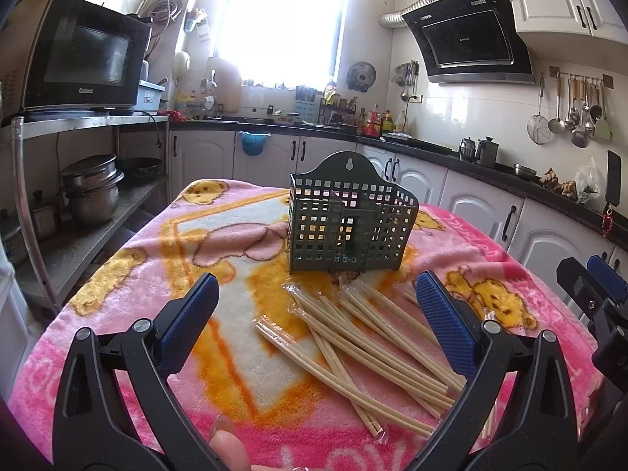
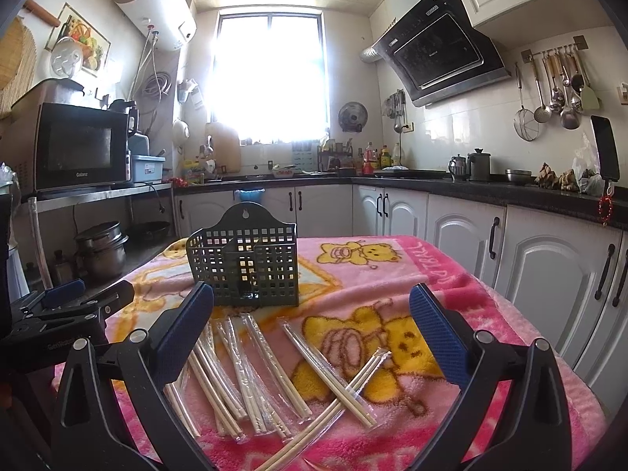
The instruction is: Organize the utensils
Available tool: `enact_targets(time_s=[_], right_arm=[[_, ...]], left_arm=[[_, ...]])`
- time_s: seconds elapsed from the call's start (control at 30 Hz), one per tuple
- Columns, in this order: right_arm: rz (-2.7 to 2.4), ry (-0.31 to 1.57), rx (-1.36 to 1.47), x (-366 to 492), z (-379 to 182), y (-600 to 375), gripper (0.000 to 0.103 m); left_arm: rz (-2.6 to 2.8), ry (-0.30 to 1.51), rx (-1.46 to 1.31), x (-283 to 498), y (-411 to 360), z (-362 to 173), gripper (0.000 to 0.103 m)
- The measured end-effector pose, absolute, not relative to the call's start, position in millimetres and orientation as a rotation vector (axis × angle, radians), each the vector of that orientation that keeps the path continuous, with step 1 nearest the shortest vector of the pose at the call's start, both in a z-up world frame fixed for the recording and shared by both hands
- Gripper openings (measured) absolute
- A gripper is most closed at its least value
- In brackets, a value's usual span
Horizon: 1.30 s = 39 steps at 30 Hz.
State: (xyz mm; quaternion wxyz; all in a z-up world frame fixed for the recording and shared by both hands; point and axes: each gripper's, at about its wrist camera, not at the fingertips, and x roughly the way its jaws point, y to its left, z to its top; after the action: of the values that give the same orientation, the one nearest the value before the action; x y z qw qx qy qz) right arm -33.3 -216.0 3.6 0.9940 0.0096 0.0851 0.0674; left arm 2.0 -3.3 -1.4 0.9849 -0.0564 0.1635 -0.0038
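A dark green lattice utensil basket [image 1: 349, 227] [image 2: 245, 265] stands upright on a pink cartoon blanket [image 1: 129, 286] [image 2: 451, 274]. In front of it lie several pairs of pale wooden chopsticks [image 1: 365, 333] [image 2: 251, 373] in clear wrappers, scattered and crossing. My left gripper [image 1: 318, 294] hovers open just above the near side of the pile, nothing between its blue pads [image 1: 188, 322]. My right gripper [image 2: 312, 306] is open over the chopsticks too, holding nothing. Each gripper shows at the edge of the other's view: the right gripper [image 1: 596, 290], the left gripper [image 2: 78, 298].
A steel shelf on the left holds a black microwave [image 1: 82, 55] [image 2: 78, 145] and pots [image 1: 92, 188]. White cabinets and a dark counter [image 2: 471, 184] with bottles and kettles run behind and to the right. Ladles hang on the wall [image 1: 573, 110]. A fingertip [image 1: 227, 443] shows at the bottom.
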Motion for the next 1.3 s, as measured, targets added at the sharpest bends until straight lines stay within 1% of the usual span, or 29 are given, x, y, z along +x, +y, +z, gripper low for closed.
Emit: enact_targets(time_s=[0.83,1.3], right_arm=[[0.144,0.177,0.013,-32.6,2.1,-213.5,0.097],[0.253,0.238,-0.045,-0.6,17.9,-199.2,0.097]], left_arm=[[0.007,0.333,-0.115,1.3,-6.7,-1.5,0.093],[0.059,0.404,-0.128,33.0,25.8,2.4,0.093]])
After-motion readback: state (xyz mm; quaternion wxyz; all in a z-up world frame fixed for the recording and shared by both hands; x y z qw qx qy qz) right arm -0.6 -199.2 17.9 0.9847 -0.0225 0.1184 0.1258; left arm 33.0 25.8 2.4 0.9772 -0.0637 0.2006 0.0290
